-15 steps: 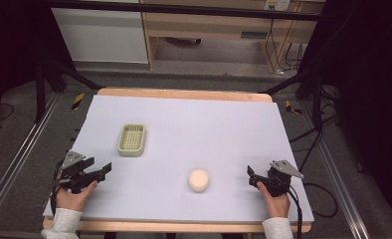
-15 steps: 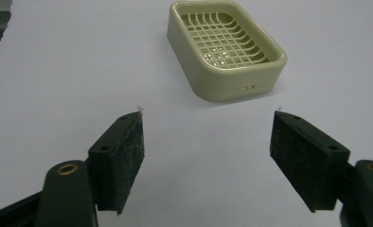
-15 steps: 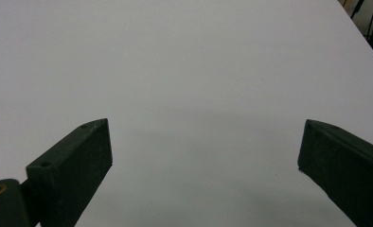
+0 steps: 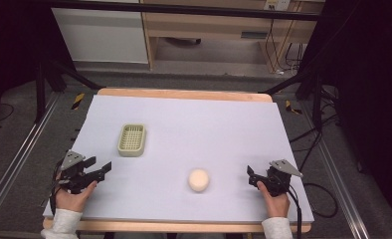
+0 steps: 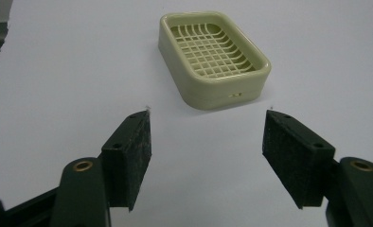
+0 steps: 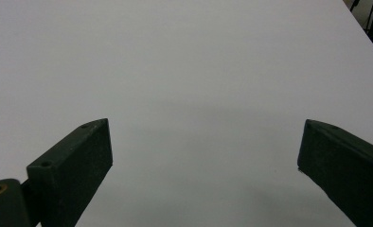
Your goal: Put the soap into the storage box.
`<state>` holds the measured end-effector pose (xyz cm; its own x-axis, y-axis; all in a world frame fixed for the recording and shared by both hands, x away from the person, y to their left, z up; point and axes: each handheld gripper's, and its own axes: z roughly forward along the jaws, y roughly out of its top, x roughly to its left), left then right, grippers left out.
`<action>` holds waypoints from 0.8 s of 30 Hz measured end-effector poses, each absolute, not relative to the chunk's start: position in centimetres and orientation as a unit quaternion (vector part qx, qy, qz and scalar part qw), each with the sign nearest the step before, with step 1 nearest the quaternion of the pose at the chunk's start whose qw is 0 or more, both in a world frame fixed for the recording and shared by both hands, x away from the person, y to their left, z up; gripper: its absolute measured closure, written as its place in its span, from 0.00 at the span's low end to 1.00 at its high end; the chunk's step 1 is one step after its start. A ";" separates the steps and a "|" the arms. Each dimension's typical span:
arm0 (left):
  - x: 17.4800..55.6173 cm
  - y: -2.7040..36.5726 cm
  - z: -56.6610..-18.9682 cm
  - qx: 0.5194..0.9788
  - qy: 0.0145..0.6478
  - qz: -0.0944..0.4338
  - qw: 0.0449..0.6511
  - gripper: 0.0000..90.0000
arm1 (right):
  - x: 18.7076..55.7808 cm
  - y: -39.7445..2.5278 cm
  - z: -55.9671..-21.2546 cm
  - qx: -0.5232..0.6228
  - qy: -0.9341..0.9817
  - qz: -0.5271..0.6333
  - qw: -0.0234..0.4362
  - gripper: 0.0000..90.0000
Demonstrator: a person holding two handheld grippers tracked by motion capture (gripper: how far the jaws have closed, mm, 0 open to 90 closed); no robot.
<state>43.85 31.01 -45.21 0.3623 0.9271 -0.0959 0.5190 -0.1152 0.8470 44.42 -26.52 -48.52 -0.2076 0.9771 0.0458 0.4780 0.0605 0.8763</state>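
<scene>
high view: the left gripper (image 4: pixel 100 169) and right gripper (image 4: pixel 250 176) both sit wide open and empty near the table's (image 4: pixel 234 129) front edge, round soap bar (image 4: pixel 198 179) between them, soap dish (image 4: pixel 132 139) further back. left gripper view: the dish (image 5: pixel 213 56) is just ahead, so a careless push might shove it. right gripper view: bare table between its jaws, so it could miss the slippery bar.

Even overhead light brightens the desk (image 4: pixel 209 124); surroundings stay dim, shadows soft, and close fingers (image 6: pixel 75 170) look slightly blurred.
</scene>
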 end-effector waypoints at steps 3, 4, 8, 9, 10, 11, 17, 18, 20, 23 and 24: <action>43.8 30.9 -45.0 0.708 0.509 0.239 0.427 0.38 | 44.4 -26.5 -48.5 0.551 0.662 0.408 0.303 0.05; 43.8 30.8 -45.0 0.709 0.508 0.239 0.427 0.38 | 44.4 -26.5 -48.5 0.550 0.663 0.407 0.306 0.05; 43.8 30.5 -44.8 0.711 0.503 0.235 0.430 0.38 | 44.4 -26.4 -48.5 0.548 0.664 0.405 0.307 0.05; 43.8 30.3 -44.7 0.713 0.502 0.235 0.430 0.38 | 44.4 -26.4 -48.5 0.548 0.665 0.405 0.307 0.05; 43.8 30.3 -44.6 0.714 0.500 0.236 0.430 0.38 | 44.4 -26.4 -48.5 0.548 0.665 0.405 0.307 0.05; 43.8 30.1 -44.6 0.714 0.500 0.234 0.432 0.38 | 44.4 -26.4 -48.5 0.547 0.665 0.404 0.307 0.05; 43.8 29.4 -44.3 0.720 0.490 0.233 0.433 0.37 | 44.4 -26.3 -48.5 0.546 0.667 0.402 0.308 0.05; 43.8 29.3 -44.3 0.721 0.488 0.233 0.433 0.37 | 44.4 -26.3 -48.5 0.546 0.667 0.402 0.308 0.05; 43.7 29.1 -44.2 0.723 0.485 0.233 0.433 0.37 | 44.4 -26.3 -48.5 0.546 0.667 0.402 0.309 0.05; 43.7 28.7 -44.1 0.725 0.482 0.233 0.433 0.37 | 44.4 -26.3 -48.5 0.546 0.667 0.402 0.308 0.05; 43.7 28.6 -44.1 0.727 0.480 0.233 0.433 0.37 | 44.4 -26.3 -48.5 0.546 0.667 0.402 0.308 0.05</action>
<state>43.69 28.59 -44.09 0.4314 0.8988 -0.0777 0.4960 -0.1644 0.8526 44.44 -26.35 -48.52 -0.2131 0.9766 0.0284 0.4806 0.0795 0.8733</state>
